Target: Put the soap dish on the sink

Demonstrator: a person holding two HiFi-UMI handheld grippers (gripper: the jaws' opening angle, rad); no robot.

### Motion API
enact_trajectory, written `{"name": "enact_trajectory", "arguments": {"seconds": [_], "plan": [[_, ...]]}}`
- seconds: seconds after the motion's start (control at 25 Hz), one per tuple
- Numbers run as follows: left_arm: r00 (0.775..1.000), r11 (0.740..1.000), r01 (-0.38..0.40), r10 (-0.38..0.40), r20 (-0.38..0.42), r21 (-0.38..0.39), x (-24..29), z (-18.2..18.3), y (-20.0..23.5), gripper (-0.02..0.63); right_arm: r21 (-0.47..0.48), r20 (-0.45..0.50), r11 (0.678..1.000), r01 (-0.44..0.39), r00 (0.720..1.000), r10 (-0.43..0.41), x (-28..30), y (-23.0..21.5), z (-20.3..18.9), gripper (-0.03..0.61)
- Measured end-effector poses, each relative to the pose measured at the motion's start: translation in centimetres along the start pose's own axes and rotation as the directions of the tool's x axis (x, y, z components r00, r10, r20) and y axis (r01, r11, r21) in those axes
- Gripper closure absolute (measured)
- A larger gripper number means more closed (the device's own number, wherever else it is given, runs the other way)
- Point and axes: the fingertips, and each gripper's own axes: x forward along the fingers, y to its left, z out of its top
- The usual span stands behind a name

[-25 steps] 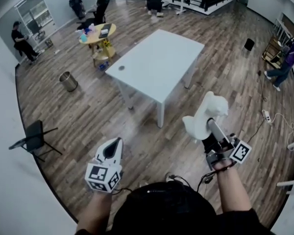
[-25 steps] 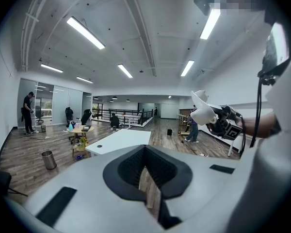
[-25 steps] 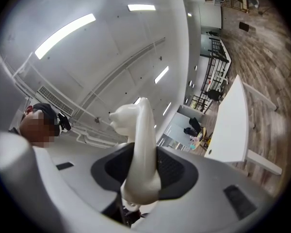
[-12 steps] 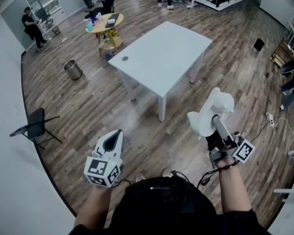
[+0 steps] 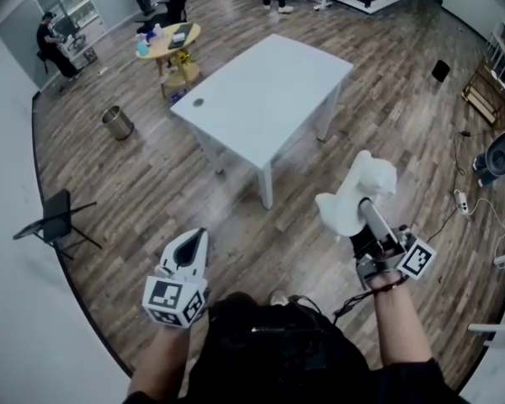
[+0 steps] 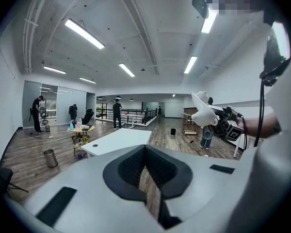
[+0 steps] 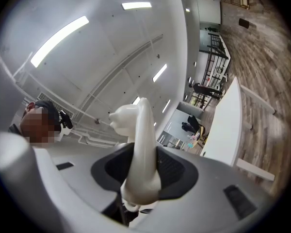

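A white soap dish [image 5: 359, 194] sticks up on edge from my right gripper [image 5: 366, 219], which is shut on its lower end. In the right gripper view the soap dish [image 7: 141, 144] stands between the dark pads and curves upward against the ceiling. My left gripper [image 5: 201, 240] hangs at the lower left over the wooden floor, shut, with nothing in it. The left gripper view shows only a thin slit of floor between its pads [image 6: 131, 166], and the soap dish [image 6: 204, 112] held off to the right. No sink is in any view.
A white table [image 5: 261, 99] stands ahead on the wooden floor. A metal bin [image 5: 116, 123], a black folding chair [image 5: 55, 224] and a round yellow table [image 5: 167, 40] are at the left. A power strip with cables [image 5: 459, 199] lies at the right. People stand at the far end.
The room has slid in the head view, with the white table now slightly further left. Both grippers have drifted a little with the person. The dish stays in the right gripper.
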Motion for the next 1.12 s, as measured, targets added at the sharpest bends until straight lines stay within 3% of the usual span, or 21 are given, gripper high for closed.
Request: {"name": "enact_trajectory", "arguments": {"seconds": [0.44,0.68,1.12], "plan": [[0.999,0.998,0.032,-0.031,-0.021,0.059,3.8,0.6,0.0,0.624,0.002,0.029,0.999,0.034,0.999,-0.034,0.8,-3.3,2.7,0.437],[0.995,0.994,0.095,-0.093,-0.041,0.055,9.7,0.8,2.1,0.624,-0.031,0.076,0.997,0.070,0.995,-0.067,2.5,-5.6,5.2,0.437],[0.969,0.965,0.246,-0.247,0.004,0.096,23.6,6.4,4.2,0.624,-0.076,0.165,0.982,0.171,0.974,-0.157,6.2,-10.3,11.3,0.437]]}}
